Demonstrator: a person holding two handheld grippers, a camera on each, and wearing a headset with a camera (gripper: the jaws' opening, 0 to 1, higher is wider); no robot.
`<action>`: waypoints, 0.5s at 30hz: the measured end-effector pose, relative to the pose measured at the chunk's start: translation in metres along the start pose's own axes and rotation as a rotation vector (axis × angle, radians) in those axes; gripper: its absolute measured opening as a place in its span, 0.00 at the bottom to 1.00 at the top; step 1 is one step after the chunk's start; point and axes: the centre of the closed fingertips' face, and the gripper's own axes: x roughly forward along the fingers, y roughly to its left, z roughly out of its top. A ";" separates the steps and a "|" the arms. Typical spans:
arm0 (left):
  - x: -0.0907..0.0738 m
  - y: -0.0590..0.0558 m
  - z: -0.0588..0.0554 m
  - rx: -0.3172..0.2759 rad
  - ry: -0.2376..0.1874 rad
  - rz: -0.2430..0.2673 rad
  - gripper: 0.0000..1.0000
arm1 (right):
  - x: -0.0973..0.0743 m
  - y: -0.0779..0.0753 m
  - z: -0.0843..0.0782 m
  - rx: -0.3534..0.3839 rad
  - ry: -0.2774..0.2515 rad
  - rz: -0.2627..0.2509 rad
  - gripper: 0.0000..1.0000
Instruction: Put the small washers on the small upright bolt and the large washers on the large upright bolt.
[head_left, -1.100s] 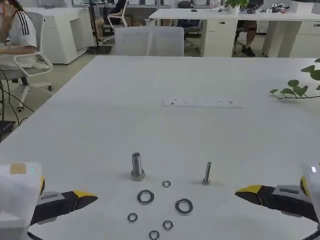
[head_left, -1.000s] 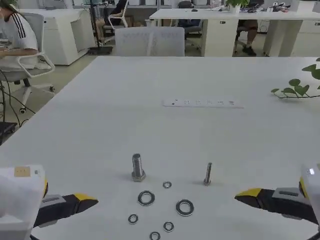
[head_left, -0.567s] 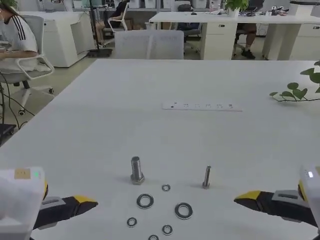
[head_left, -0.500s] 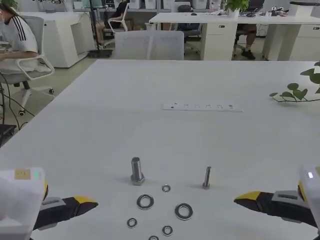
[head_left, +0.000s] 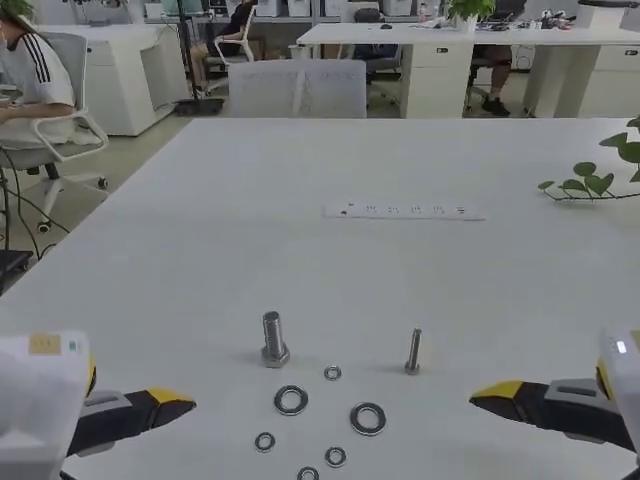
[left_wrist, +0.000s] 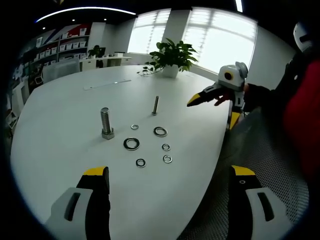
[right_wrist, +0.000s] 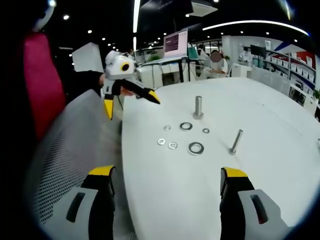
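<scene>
Start of task, by the look: washers (head_left: 291, 400) loose on worktop (head_left: 400, 280); large bolt (head_left: 273, 339), small bolt (head_left: 414, 351) bare. Wide, empty: left tongs (left_wrist: 170, 171), right tongs (right_wrist: 167, 172). Next, likely: pinch one washer's edge.

Between our left gripper (left_wrist: 169, 172) and right gripper (right_wrist: 167, 171), both with jaws spread wide, the table (head_left: 300, 260) lies flat and free up to the loose washers (head_left: 291, 400). Only the large bolt (head_left: 273, 338) and small bolt (head_left: 414, 351) stand upright, well apart, with an open lane between them. Behind them we have free surface as far as the power strip (head_left: 403, 211).
</scene>
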 end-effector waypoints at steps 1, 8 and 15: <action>0.000 0.000 0.000 -0.001 0.000 0.000 1.00 | 0.000 0.001 0.000 0.000 0.000 0.001 0.87; 0.000 0.000 0.000 -0.004 -0.001 0.004 1.00 | 0.001 0.000 -0.001 0.001 0.002 0.006 0.87; 0.000 0.001 0.000 -0.008 -0.005 0.008 1.00 | 0.002 0.000 -0.003 0.003 0.004 0.011 0.87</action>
